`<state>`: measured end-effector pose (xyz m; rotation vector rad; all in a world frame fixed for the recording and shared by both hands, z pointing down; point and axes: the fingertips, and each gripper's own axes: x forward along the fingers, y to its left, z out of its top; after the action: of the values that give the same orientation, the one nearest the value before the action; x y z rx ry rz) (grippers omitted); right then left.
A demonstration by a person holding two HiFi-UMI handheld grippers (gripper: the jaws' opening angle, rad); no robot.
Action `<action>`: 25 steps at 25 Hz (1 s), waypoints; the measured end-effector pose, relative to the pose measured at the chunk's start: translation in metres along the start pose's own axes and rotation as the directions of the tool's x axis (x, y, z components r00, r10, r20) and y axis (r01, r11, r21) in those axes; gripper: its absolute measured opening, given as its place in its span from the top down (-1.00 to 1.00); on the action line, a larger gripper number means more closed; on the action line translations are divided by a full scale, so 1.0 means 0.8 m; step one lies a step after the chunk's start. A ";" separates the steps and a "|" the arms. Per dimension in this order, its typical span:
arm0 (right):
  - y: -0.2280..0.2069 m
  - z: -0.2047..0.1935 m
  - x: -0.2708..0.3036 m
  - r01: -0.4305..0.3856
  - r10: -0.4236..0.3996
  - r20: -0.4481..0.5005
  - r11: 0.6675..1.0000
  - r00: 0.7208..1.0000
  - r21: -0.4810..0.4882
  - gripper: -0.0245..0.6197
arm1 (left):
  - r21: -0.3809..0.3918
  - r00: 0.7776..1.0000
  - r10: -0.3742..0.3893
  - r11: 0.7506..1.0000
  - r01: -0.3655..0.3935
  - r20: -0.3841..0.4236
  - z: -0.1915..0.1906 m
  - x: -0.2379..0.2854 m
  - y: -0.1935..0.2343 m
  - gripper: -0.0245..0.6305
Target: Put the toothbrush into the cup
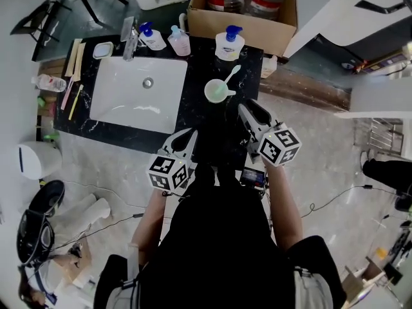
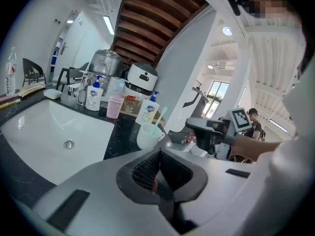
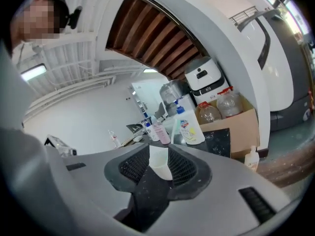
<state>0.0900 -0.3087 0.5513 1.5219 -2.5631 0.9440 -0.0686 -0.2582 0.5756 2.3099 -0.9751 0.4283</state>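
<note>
The cup [image 1: 217, 92] stands on the black bench [image 1: 215, 137], just right of the white sink [image 1: 138, 98] and in front of a soap bottle [image 1: 230, 44]. The toothbrush [image 1: 232, 74] is already in it, head end up, its pale green handle leaning over the rim toward the bottle. The right tool [image 1: 251, 110] hangs above the bench edge near the cup but apart from it. In the right gripper view its jaws stand well apart and grip nothing – the cup [image 3: 160, 163] only shows through the gap beyond the tips. The left tool [image 1: 187, 137] sits lower and to the left, at the front edge of the bench below the sink's right corner. In the left gripper view its pads [image 2: 147, 168] meet at the tips with nothing held, and the cup [image 2: 147, 135] with the toothbrush [image 2: 161, 116] stands well ahead of it. A cardboard box [image 1: 241, 19] of bottles stands behind the bench.
</note>
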 end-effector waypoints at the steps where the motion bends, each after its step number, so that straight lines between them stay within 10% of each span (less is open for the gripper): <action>1: 0.011 -0.001 -0.014 -0.005 0.005 0.009 0.999 1.000 -0.041 0.59 | -0.004 1.000 0.008 1.000 -0.008 -0.003 -0.002 0.001 0.002 0.90; 7: 0.042 -0.037 -0.076 0.035 -0.035 0.010 0.996 0.999 -0.078 0.88 | -0.072 0.980 0.024 0.997 -0.039 -0.197 -0.059 0.022 0.015 0.90; 12: 0.054 -0.074 -0.116 0.068 -0.068 0.007 0.998 0.998 0.003 0.88 | -0.322 0.910 -0.239 0.938 0.126 -0.340 -0.112 0.033 -0.019 0.90; 25: 0.055 -0.045 -0.163 0.064 -0.063 0.095 0.998 0.993 -0.006 0.88 | -0.170 0.972 -0.177 0.974 0.150 -0.155 -0.077 0.003 -0.044 0.90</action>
<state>0.1133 -0.1717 0.5193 1.6741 -2.5602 0.8726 -0.0452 -0.2011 0.6111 2.1518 -0.7033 0.4537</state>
